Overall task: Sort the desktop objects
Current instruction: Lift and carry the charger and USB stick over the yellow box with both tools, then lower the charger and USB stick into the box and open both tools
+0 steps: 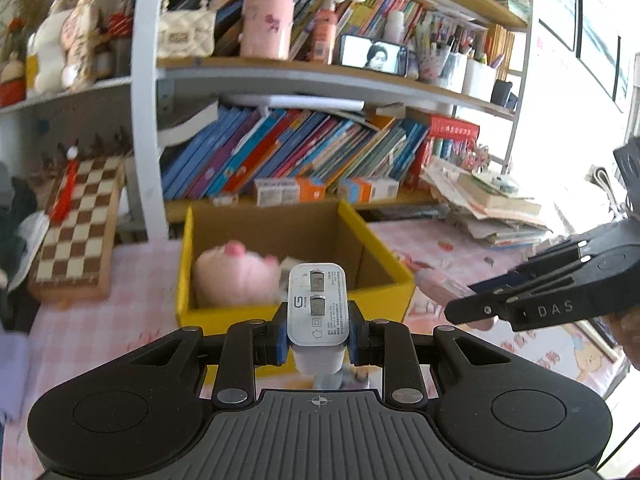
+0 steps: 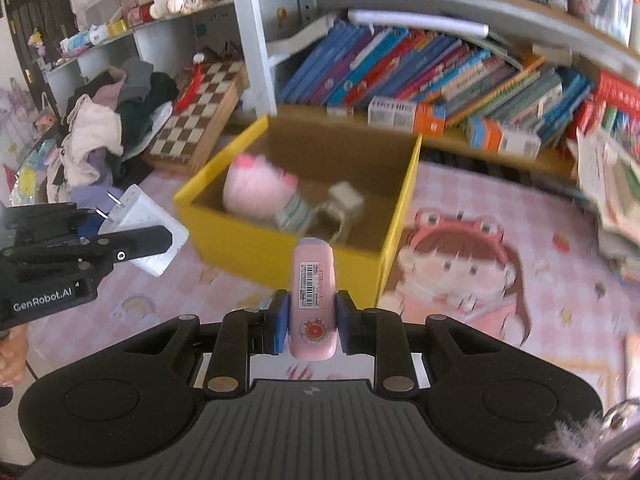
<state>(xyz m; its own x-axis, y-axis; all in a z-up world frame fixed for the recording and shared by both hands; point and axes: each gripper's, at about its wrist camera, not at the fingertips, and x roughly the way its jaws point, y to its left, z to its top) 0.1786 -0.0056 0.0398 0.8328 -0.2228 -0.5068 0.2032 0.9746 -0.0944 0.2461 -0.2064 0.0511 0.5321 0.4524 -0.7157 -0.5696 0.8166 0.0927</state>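
While both hand-held tools hang above the pink cartoon-printed tablecloth [image 2: 460, 280], each is loaded. The left gripper [image 1: 318, 338] has its blue-padded fingers [image 1: 280, 340] clamped on a white rectangular plug-in charger [image 1: 317, 312], whose two folded metal prongs and printed label face the left wrist camera; in the right wrist view the same charger [image 2: 154, 224] appears at far left, prongs pointing up and to the left, held above the cloth beside the box. The right gripper [image 2: 311, 326] is closed on a pink, rounded plastic case [image 2: 313, 300] bearing a barcode sticker and a round red emblem; its blue pads [image 2: 280, 324] press both long sides. In the left wrist view that case [image 1: 444, 286] projects from the right tool just beside the box's right corner.

Ahead of both tools stands an open yellow cardboard box [image 2: 280, 256] with a brown interior. It contains a pink plush toy [image 2: 256, 188], a striped roll-like item [image 2: 294, 212] (blurred) and a white block-shaped adapter [image 2: 346, 200]. A folded wooden chessboard [image 1: 76, 224] leans left of the box, and leaning rows of books [image 1: 288, 148] fill the shelf behind it. A loose stack of papers and booklets [image 1: 492, 204] lies to the right.
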